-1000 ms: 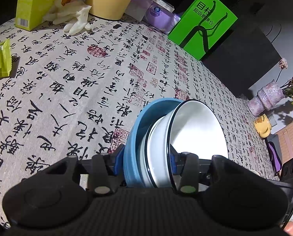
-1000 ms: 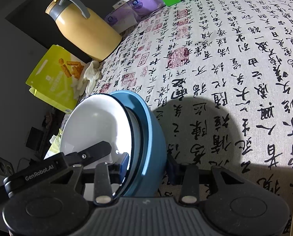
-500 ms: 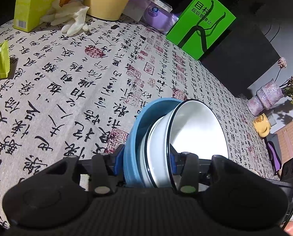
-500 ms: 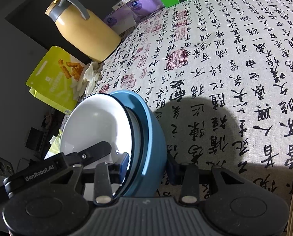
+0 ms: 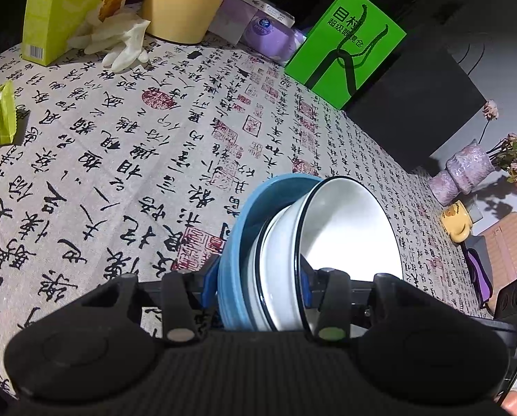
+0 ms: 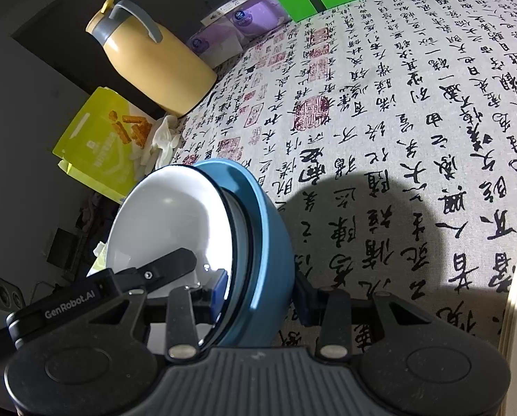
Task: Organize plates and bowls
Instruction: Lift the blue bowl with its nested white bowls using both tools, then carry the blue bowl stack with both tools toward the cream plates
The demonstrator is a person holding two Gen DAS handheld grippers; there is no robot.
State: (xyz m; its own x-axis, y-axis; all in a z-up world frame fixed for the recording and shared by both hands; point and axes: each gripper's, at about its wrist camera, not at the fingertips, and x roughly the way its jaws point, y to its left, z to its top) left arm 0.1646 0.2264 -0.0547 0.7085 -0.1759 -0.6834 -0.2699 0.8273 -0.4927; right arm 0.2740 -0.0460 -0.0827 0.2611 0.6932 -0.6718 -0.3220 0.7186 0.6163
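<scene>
Bowls already nested; stack [image 5: 293, 242] clamped at opposite rims by left gripper [image 5: 256, 284] and right gripper [image 6: 258, 294], carried above tablecloth [image 5: 120, 145]; set-down pending.

White round bowl [image 5: 345, 228] with black rim inside blue bowl [image 5: 244, 228]; cream desk cloth [image 5: 120, 159] printed with black calligraphy and red seals

Right gripper [image 6: 256, 296] clamped on stack: blue bowl [image 6: 269, 228] outermost, white bowl [image 6: 175, 218] nested inside, perhaps a third rim between. Left gripper [image 6: 175, 267] at 9 o'clock, one finger inside white bowl. Yellow jug [image 6: 158, 59] at 11 o'clock on calligraphy tablecloth [image 6: 397, 121].
</scene>
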